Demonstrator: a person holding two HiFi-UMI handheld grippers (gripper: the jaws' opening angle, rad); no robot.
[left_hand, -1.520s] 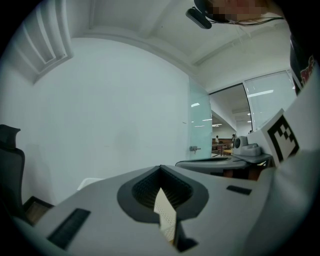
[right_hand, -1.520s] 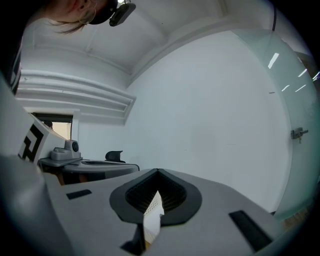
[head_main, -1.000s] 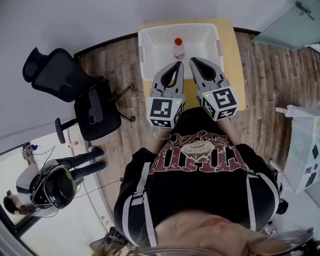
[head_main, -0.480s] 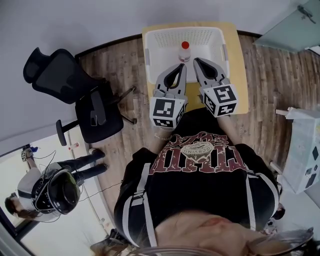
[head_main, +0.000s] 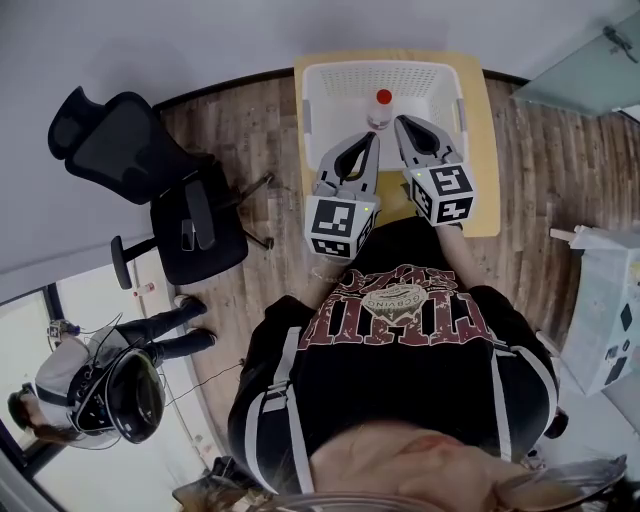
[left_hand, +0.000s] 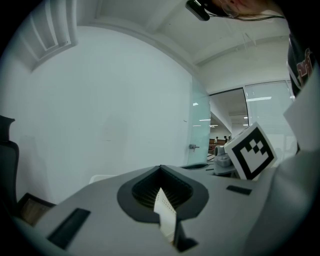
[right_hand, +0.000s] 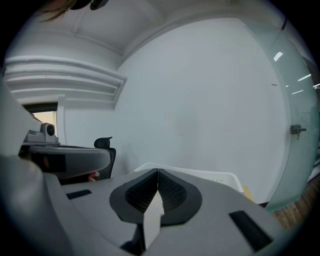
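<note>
Only the head view shows the bottle (head_main: 382, 104), upright in the basket (head_main: 312, 100) on the table (head_main: 480, 190), just ahead of the left gripper (head_main: 372, 137) and right gripper (head_main: 400, 121). Each gripper view shows its jaws pressed together on nothing before a bare wall (left_hand: 100, 110); the right one also catches the basket's rim. A chair (head_main: 130, 160) stands left of the table.

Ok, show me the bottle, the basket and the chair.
bottle (head_main: 383, 98), head view, on its red cap.
basket (head_main: 350, 80), head view, on its perforated far wall.
chair (head_main: 100, 140), head view, on its backrest.
</note>
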